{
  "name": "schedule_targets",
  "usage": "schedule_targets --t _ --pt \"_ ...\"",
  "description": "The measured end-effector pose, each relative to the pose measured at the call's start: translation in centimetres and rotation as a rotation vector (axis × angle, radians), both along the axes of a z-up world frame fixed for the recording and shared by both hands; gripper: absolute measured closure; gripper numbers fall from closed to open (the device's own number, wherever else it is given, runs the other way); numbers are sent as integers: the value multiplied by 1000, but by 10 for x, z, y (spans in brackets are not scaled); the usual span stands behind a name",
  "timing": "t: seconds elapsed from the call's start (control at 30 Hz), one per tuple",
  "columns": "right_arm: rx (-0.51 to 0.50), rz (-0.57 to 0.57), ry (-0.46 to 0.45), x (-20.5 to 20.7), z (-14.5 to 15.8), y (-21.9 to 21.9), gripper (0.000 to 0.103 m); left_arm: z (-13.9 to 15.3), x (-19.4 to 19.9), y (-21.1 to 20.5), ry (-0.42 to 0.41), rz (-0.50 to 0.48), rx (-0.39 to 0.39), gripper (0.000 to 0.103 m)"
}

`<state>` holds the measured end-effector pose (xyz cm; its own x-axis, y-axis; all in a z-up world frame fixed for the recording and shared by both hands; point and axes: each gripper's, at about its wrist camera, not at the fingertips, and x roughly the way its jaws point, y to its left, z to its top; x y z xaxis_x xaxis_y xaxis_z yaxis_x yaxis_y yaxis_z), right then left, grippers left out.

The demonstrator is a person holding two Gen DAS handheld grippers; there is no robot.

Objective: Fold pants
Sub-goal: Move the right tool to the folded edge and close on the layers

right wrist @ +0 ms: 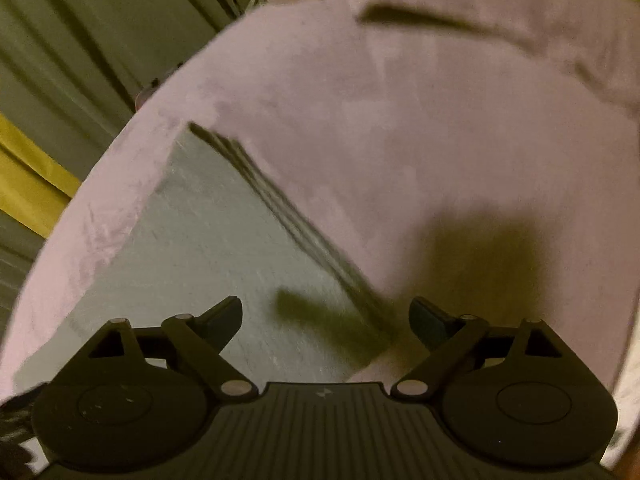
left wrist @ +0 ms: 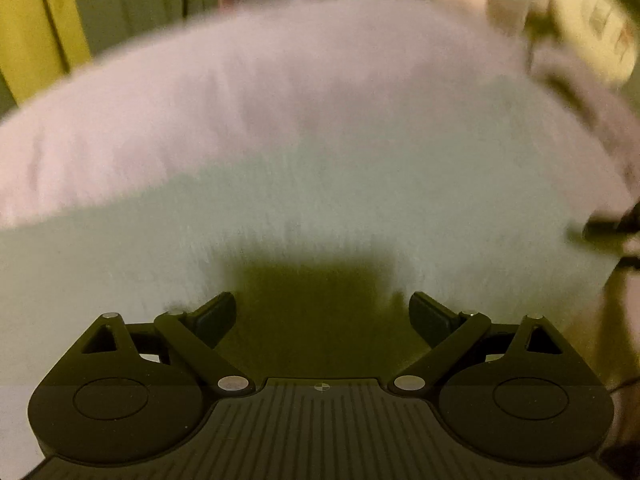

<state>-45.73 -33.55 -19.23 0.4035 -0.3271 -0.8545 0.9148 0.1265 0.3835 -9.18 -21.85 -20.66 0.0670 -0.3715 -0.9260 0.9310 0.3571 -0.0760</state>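
Both views are smearing with motion blur, so fine detail is hard to read.

In the left wrist view, a pinkish, fuzzy-looking cover [left wrist: 280, 92] is arching across the middle of the frame, soft and slightly wrinkled at its left end. Below it a pale grey-white cloth, apparently the pants [left wrist: 160, 248], is filling the centre and lower left, its nap looking brushed and fleecy. Behind, in the upper left, yellow and grey-green curtains [left wrist: 48, 20] are hanging in vertical folds. In the upper right, blurred pale shapes are sitting at the edge of the cover; what they are cannot be told. The left claw [left wrist: 322, 316] is standing spread at the bottom of the frame, its black fingers apart with nothing between them, and its shadow is falling on the cloth just ahead.

In the right wrist view, the pants [right wrist: 208, 240] are lying in the lower left and centre as a flat wedge, with a stacked, layered edge running diagonally from upper left down to the claw. The pinkish cover [right wrist: 440, 120] is spreading around them to the right and top, with a dark crease near the upper right. Curtains [right wrist: 80, 40] are filling the upper left. The right claw [right wrist: 326, 320] is spread wide, pinching nothing, above the layered edge.
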Motion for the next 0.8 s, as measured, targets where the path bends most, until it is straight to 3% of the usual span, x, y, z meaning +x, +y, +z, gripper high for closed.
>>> schedule_targets --t 0.03,0.17,0.3,0.37,0.53,0.67,0.8 --pt "41 1 -32 -2 -9 -2 12 -13 -2 -2 -18 -9 51 6" --pt "104 1 -140 -11 -28 -9 10 -16 -22 8 -129 -111 3 4" --pt "128 -28 -245 -22 -32 -19 9 -13 -14 3 -82 -59 13 4" --pt "112 -19 -241 -18 -34 -20 9 -12 -12 -2 -55 -36 22 4" --pt "53 25 -216 -4 -33 -16 28 -14 -15 -7 -56 -44 38 4" --pt "45 -8 -206 -9 -39 -19 75 -15 -16 -14 -78 -60 45 4" --pt "30 -3 -237 -14 -36 -17 84 -14 -18 -8 -64 -44 53 4"
